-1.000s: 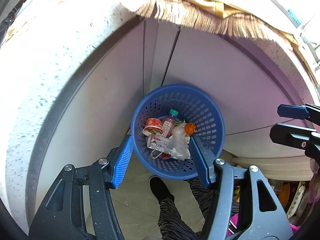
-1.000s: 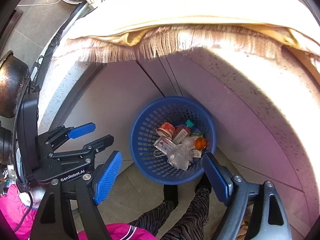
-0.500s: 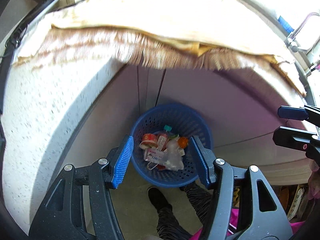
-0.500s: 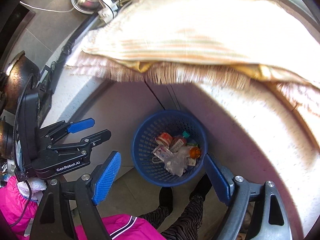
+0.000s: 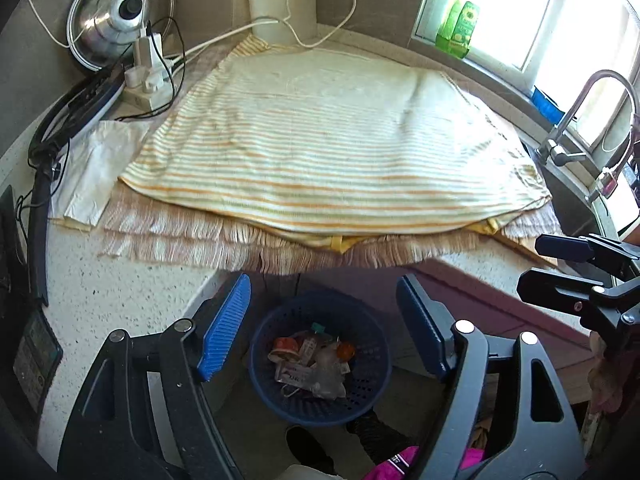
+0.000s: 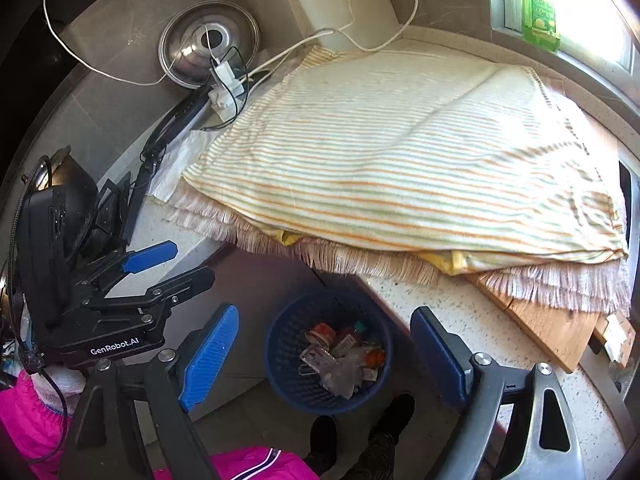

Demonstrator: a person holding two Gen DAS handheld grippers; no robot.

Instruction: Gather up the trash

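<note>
Currently both the left gripper (image 5: pixel 323 328) and the right gripper (image 6: pixel 325 350) stand wide and empty, the left's jaws having just been opening, with nothing between them. The blue trash basket (image 5: pixel 320 408), holding bottles and wrappers, sits on the floor directly below and ahead of both grippers. Risk: the fringed striped cloth (image 5: pixel 328 152) overhanging the counter edge just above could snag a finger, in my judgement, and be dragged off.
</note>
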